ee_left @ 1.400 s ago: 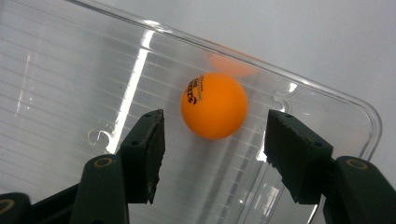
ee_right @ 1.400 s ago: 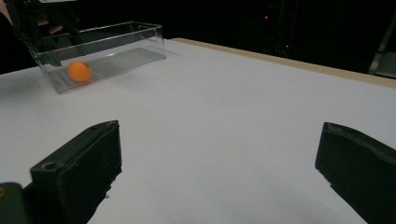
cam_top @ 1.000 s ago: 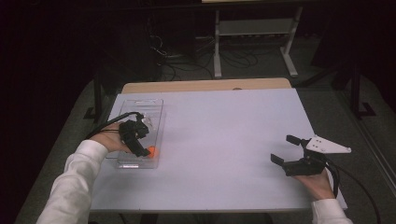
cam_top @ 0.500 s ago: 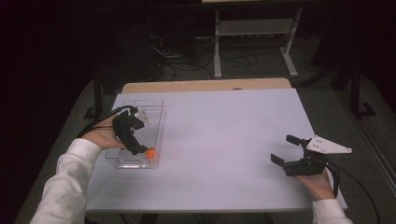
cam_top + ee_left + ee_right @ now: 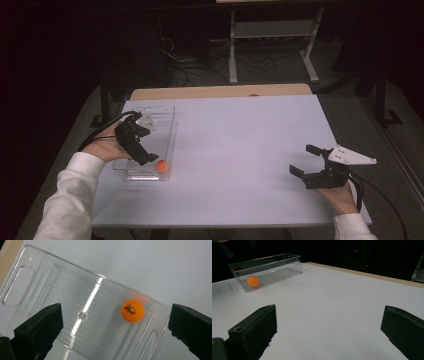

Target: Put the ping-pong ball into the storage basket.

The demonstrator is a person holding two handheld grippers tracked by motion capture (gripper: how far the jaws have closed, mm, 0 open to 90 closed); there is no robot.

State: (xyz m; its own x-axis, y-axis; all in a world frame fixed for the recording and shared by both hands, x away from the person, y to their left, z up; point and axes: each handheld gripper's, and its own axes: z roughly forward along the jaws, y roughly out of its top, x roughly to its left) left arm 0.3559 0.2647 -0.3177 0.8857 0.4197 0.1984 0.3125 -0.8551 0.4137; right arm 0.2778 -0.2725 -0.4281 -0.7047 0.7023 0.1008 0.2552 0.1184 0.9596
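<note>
Left gripper [image 5: 141,150]: held in the person's left hand [image 5: 102,148] above the clear plastic bin [image 5: 167,131] at the table's left side; its black jaws stand wide apart, holding nothing, and point down into the bin.
Right gripper [image 5: 305,160]: held in the right hand [image 5: 341,196] near the table's near right corner, low over the surface; its jaws are spread wide with only bare table between them, and it points left and far across the table toward the bin.
Bin: a transparent, hard plastic box, rectangular with rounded corners and straight low walls; its long axis runs from near to far along the table's left edge. In the left gripper view its floor [image 5: 75,315] shows fine parallel ridges, a small moulded mark at the middle and a long glare streak, with slot-shaped recesses at each end.
Ball [image 5: 161,165]: a smooth orange table tennis ball with a dark printed mark, lying on the bin's floor at the near end, close to the right wall. In the left gripper view the ball [image 5: 132,310] sits between the two jaws but well below them, nearer the right one.
Table [image 5: 240,150]: a flat, matt white rectangular top, with a strip of pale wood showing along its far edge.
Sleeves: white fabric, at both wrists.
Surroundings: dark floor with cables and a white metal frame beyond the far edge.
</note>
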